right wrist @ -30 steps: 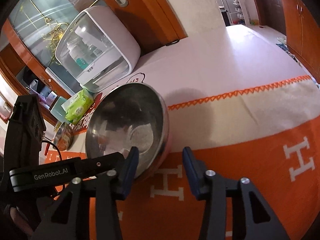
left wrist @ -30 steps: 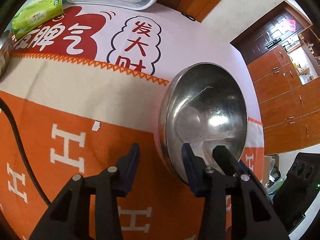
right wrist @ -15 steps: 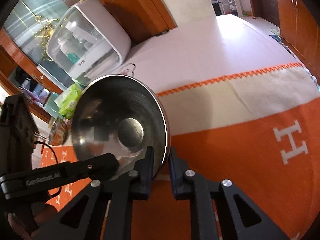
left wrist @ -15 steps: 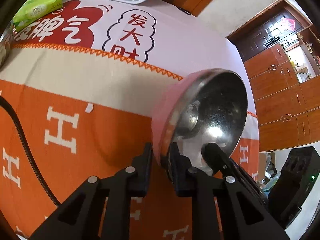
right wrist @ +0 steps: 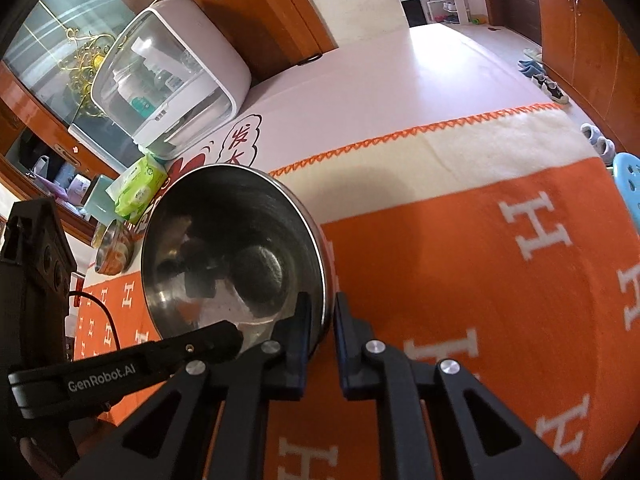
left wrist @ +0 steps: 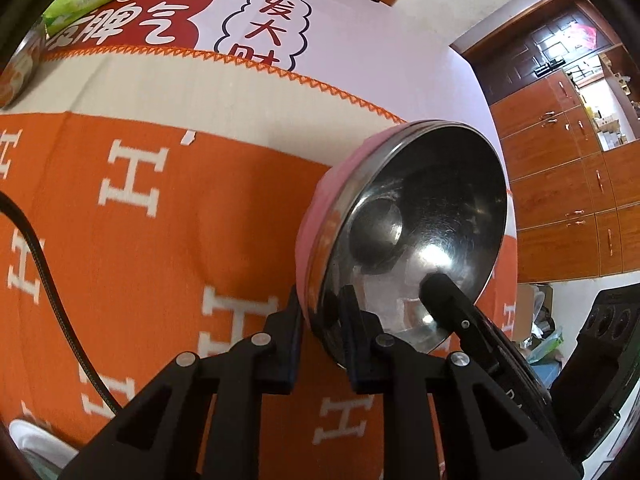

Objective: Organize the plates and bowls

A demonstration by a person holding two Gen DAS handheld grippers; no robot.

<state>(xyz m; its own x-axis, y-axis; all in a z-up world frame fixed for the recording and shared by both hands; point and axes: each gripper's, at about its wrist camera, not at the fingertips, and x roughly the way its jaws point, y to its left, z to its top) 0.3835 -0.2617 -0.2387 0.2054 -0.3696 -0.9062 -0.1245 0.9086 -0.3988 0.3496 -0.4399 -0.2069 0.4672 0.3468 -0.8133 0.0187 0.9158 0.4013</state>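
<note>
A steel bowl point(left wrist: 420, 216) with a pink outer wall hangs above the orange blanket, gripped on both sides. My left gripper point(left wrist: 324, 320) is shut on its near rim, one finger outside on the pink wall, one inside. In the right wrist view the same bowl point(right wrist: 232, 256) shows its shiny inside, and my right gripper point(right wrist: 322, 320) is shut on the opposite rim. Each gripper's finger shows inside the other view: the right one's finger point(left wrist: 444, 292) and the left one's finger point(right wrist: 200, 344).
An orange blanket point(left wrist: 160, 248) with white H letters covers the table. At the back stand a white clear-fronted appliance point(right wrist: 168, 92), a green tissue pack point(right wrist: 140, 188) and a small steel dish point(right wrist: 114, 248). A black cable point(left wrist: 48, 280) lies at the left. Wooden cabinets point(left wrist: 568, 184) are at right.
Both grippers closed on the bowl's rim, from open beside it. The bowl then came up off the blanket and tilted, moving toward the near edge.
</note>
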